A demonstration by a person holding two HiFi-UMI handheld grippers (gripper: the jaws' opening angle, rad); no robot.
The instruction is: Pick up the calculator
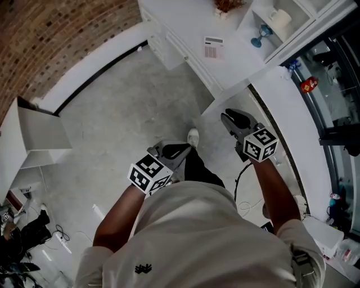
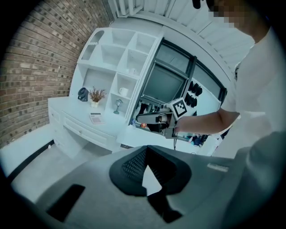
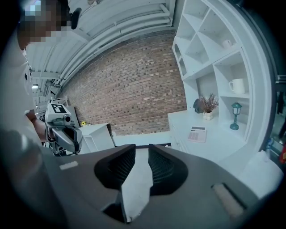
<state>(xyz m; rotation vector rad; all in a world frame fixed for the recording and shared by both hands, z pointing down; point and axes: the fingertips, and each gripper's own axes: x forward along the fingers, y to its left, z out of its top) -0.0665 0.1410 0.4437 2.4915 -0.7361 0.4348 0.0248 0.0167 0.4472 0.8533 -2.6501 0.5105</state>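
Brick wall (image 1: 56,34), grey floor (image 1: 124,112), white shelving (image 3: 210,49) above white counter (image 1: 180,17); perhaps a window (image 1: 337,95).

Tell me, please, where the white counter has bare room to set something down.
The counter is bare between the calculator and its front edge, and in the strip between the calculator and the small lamp. The back is more crowded: the potted plant stands there, and the shelf above the lamp holds a mug.

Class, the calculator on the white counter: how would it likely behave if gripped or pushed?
The calculator looks thin and flat, so probably light and stiff. Lying flat on the smooth counter, it would likely slide, not tip or roll.
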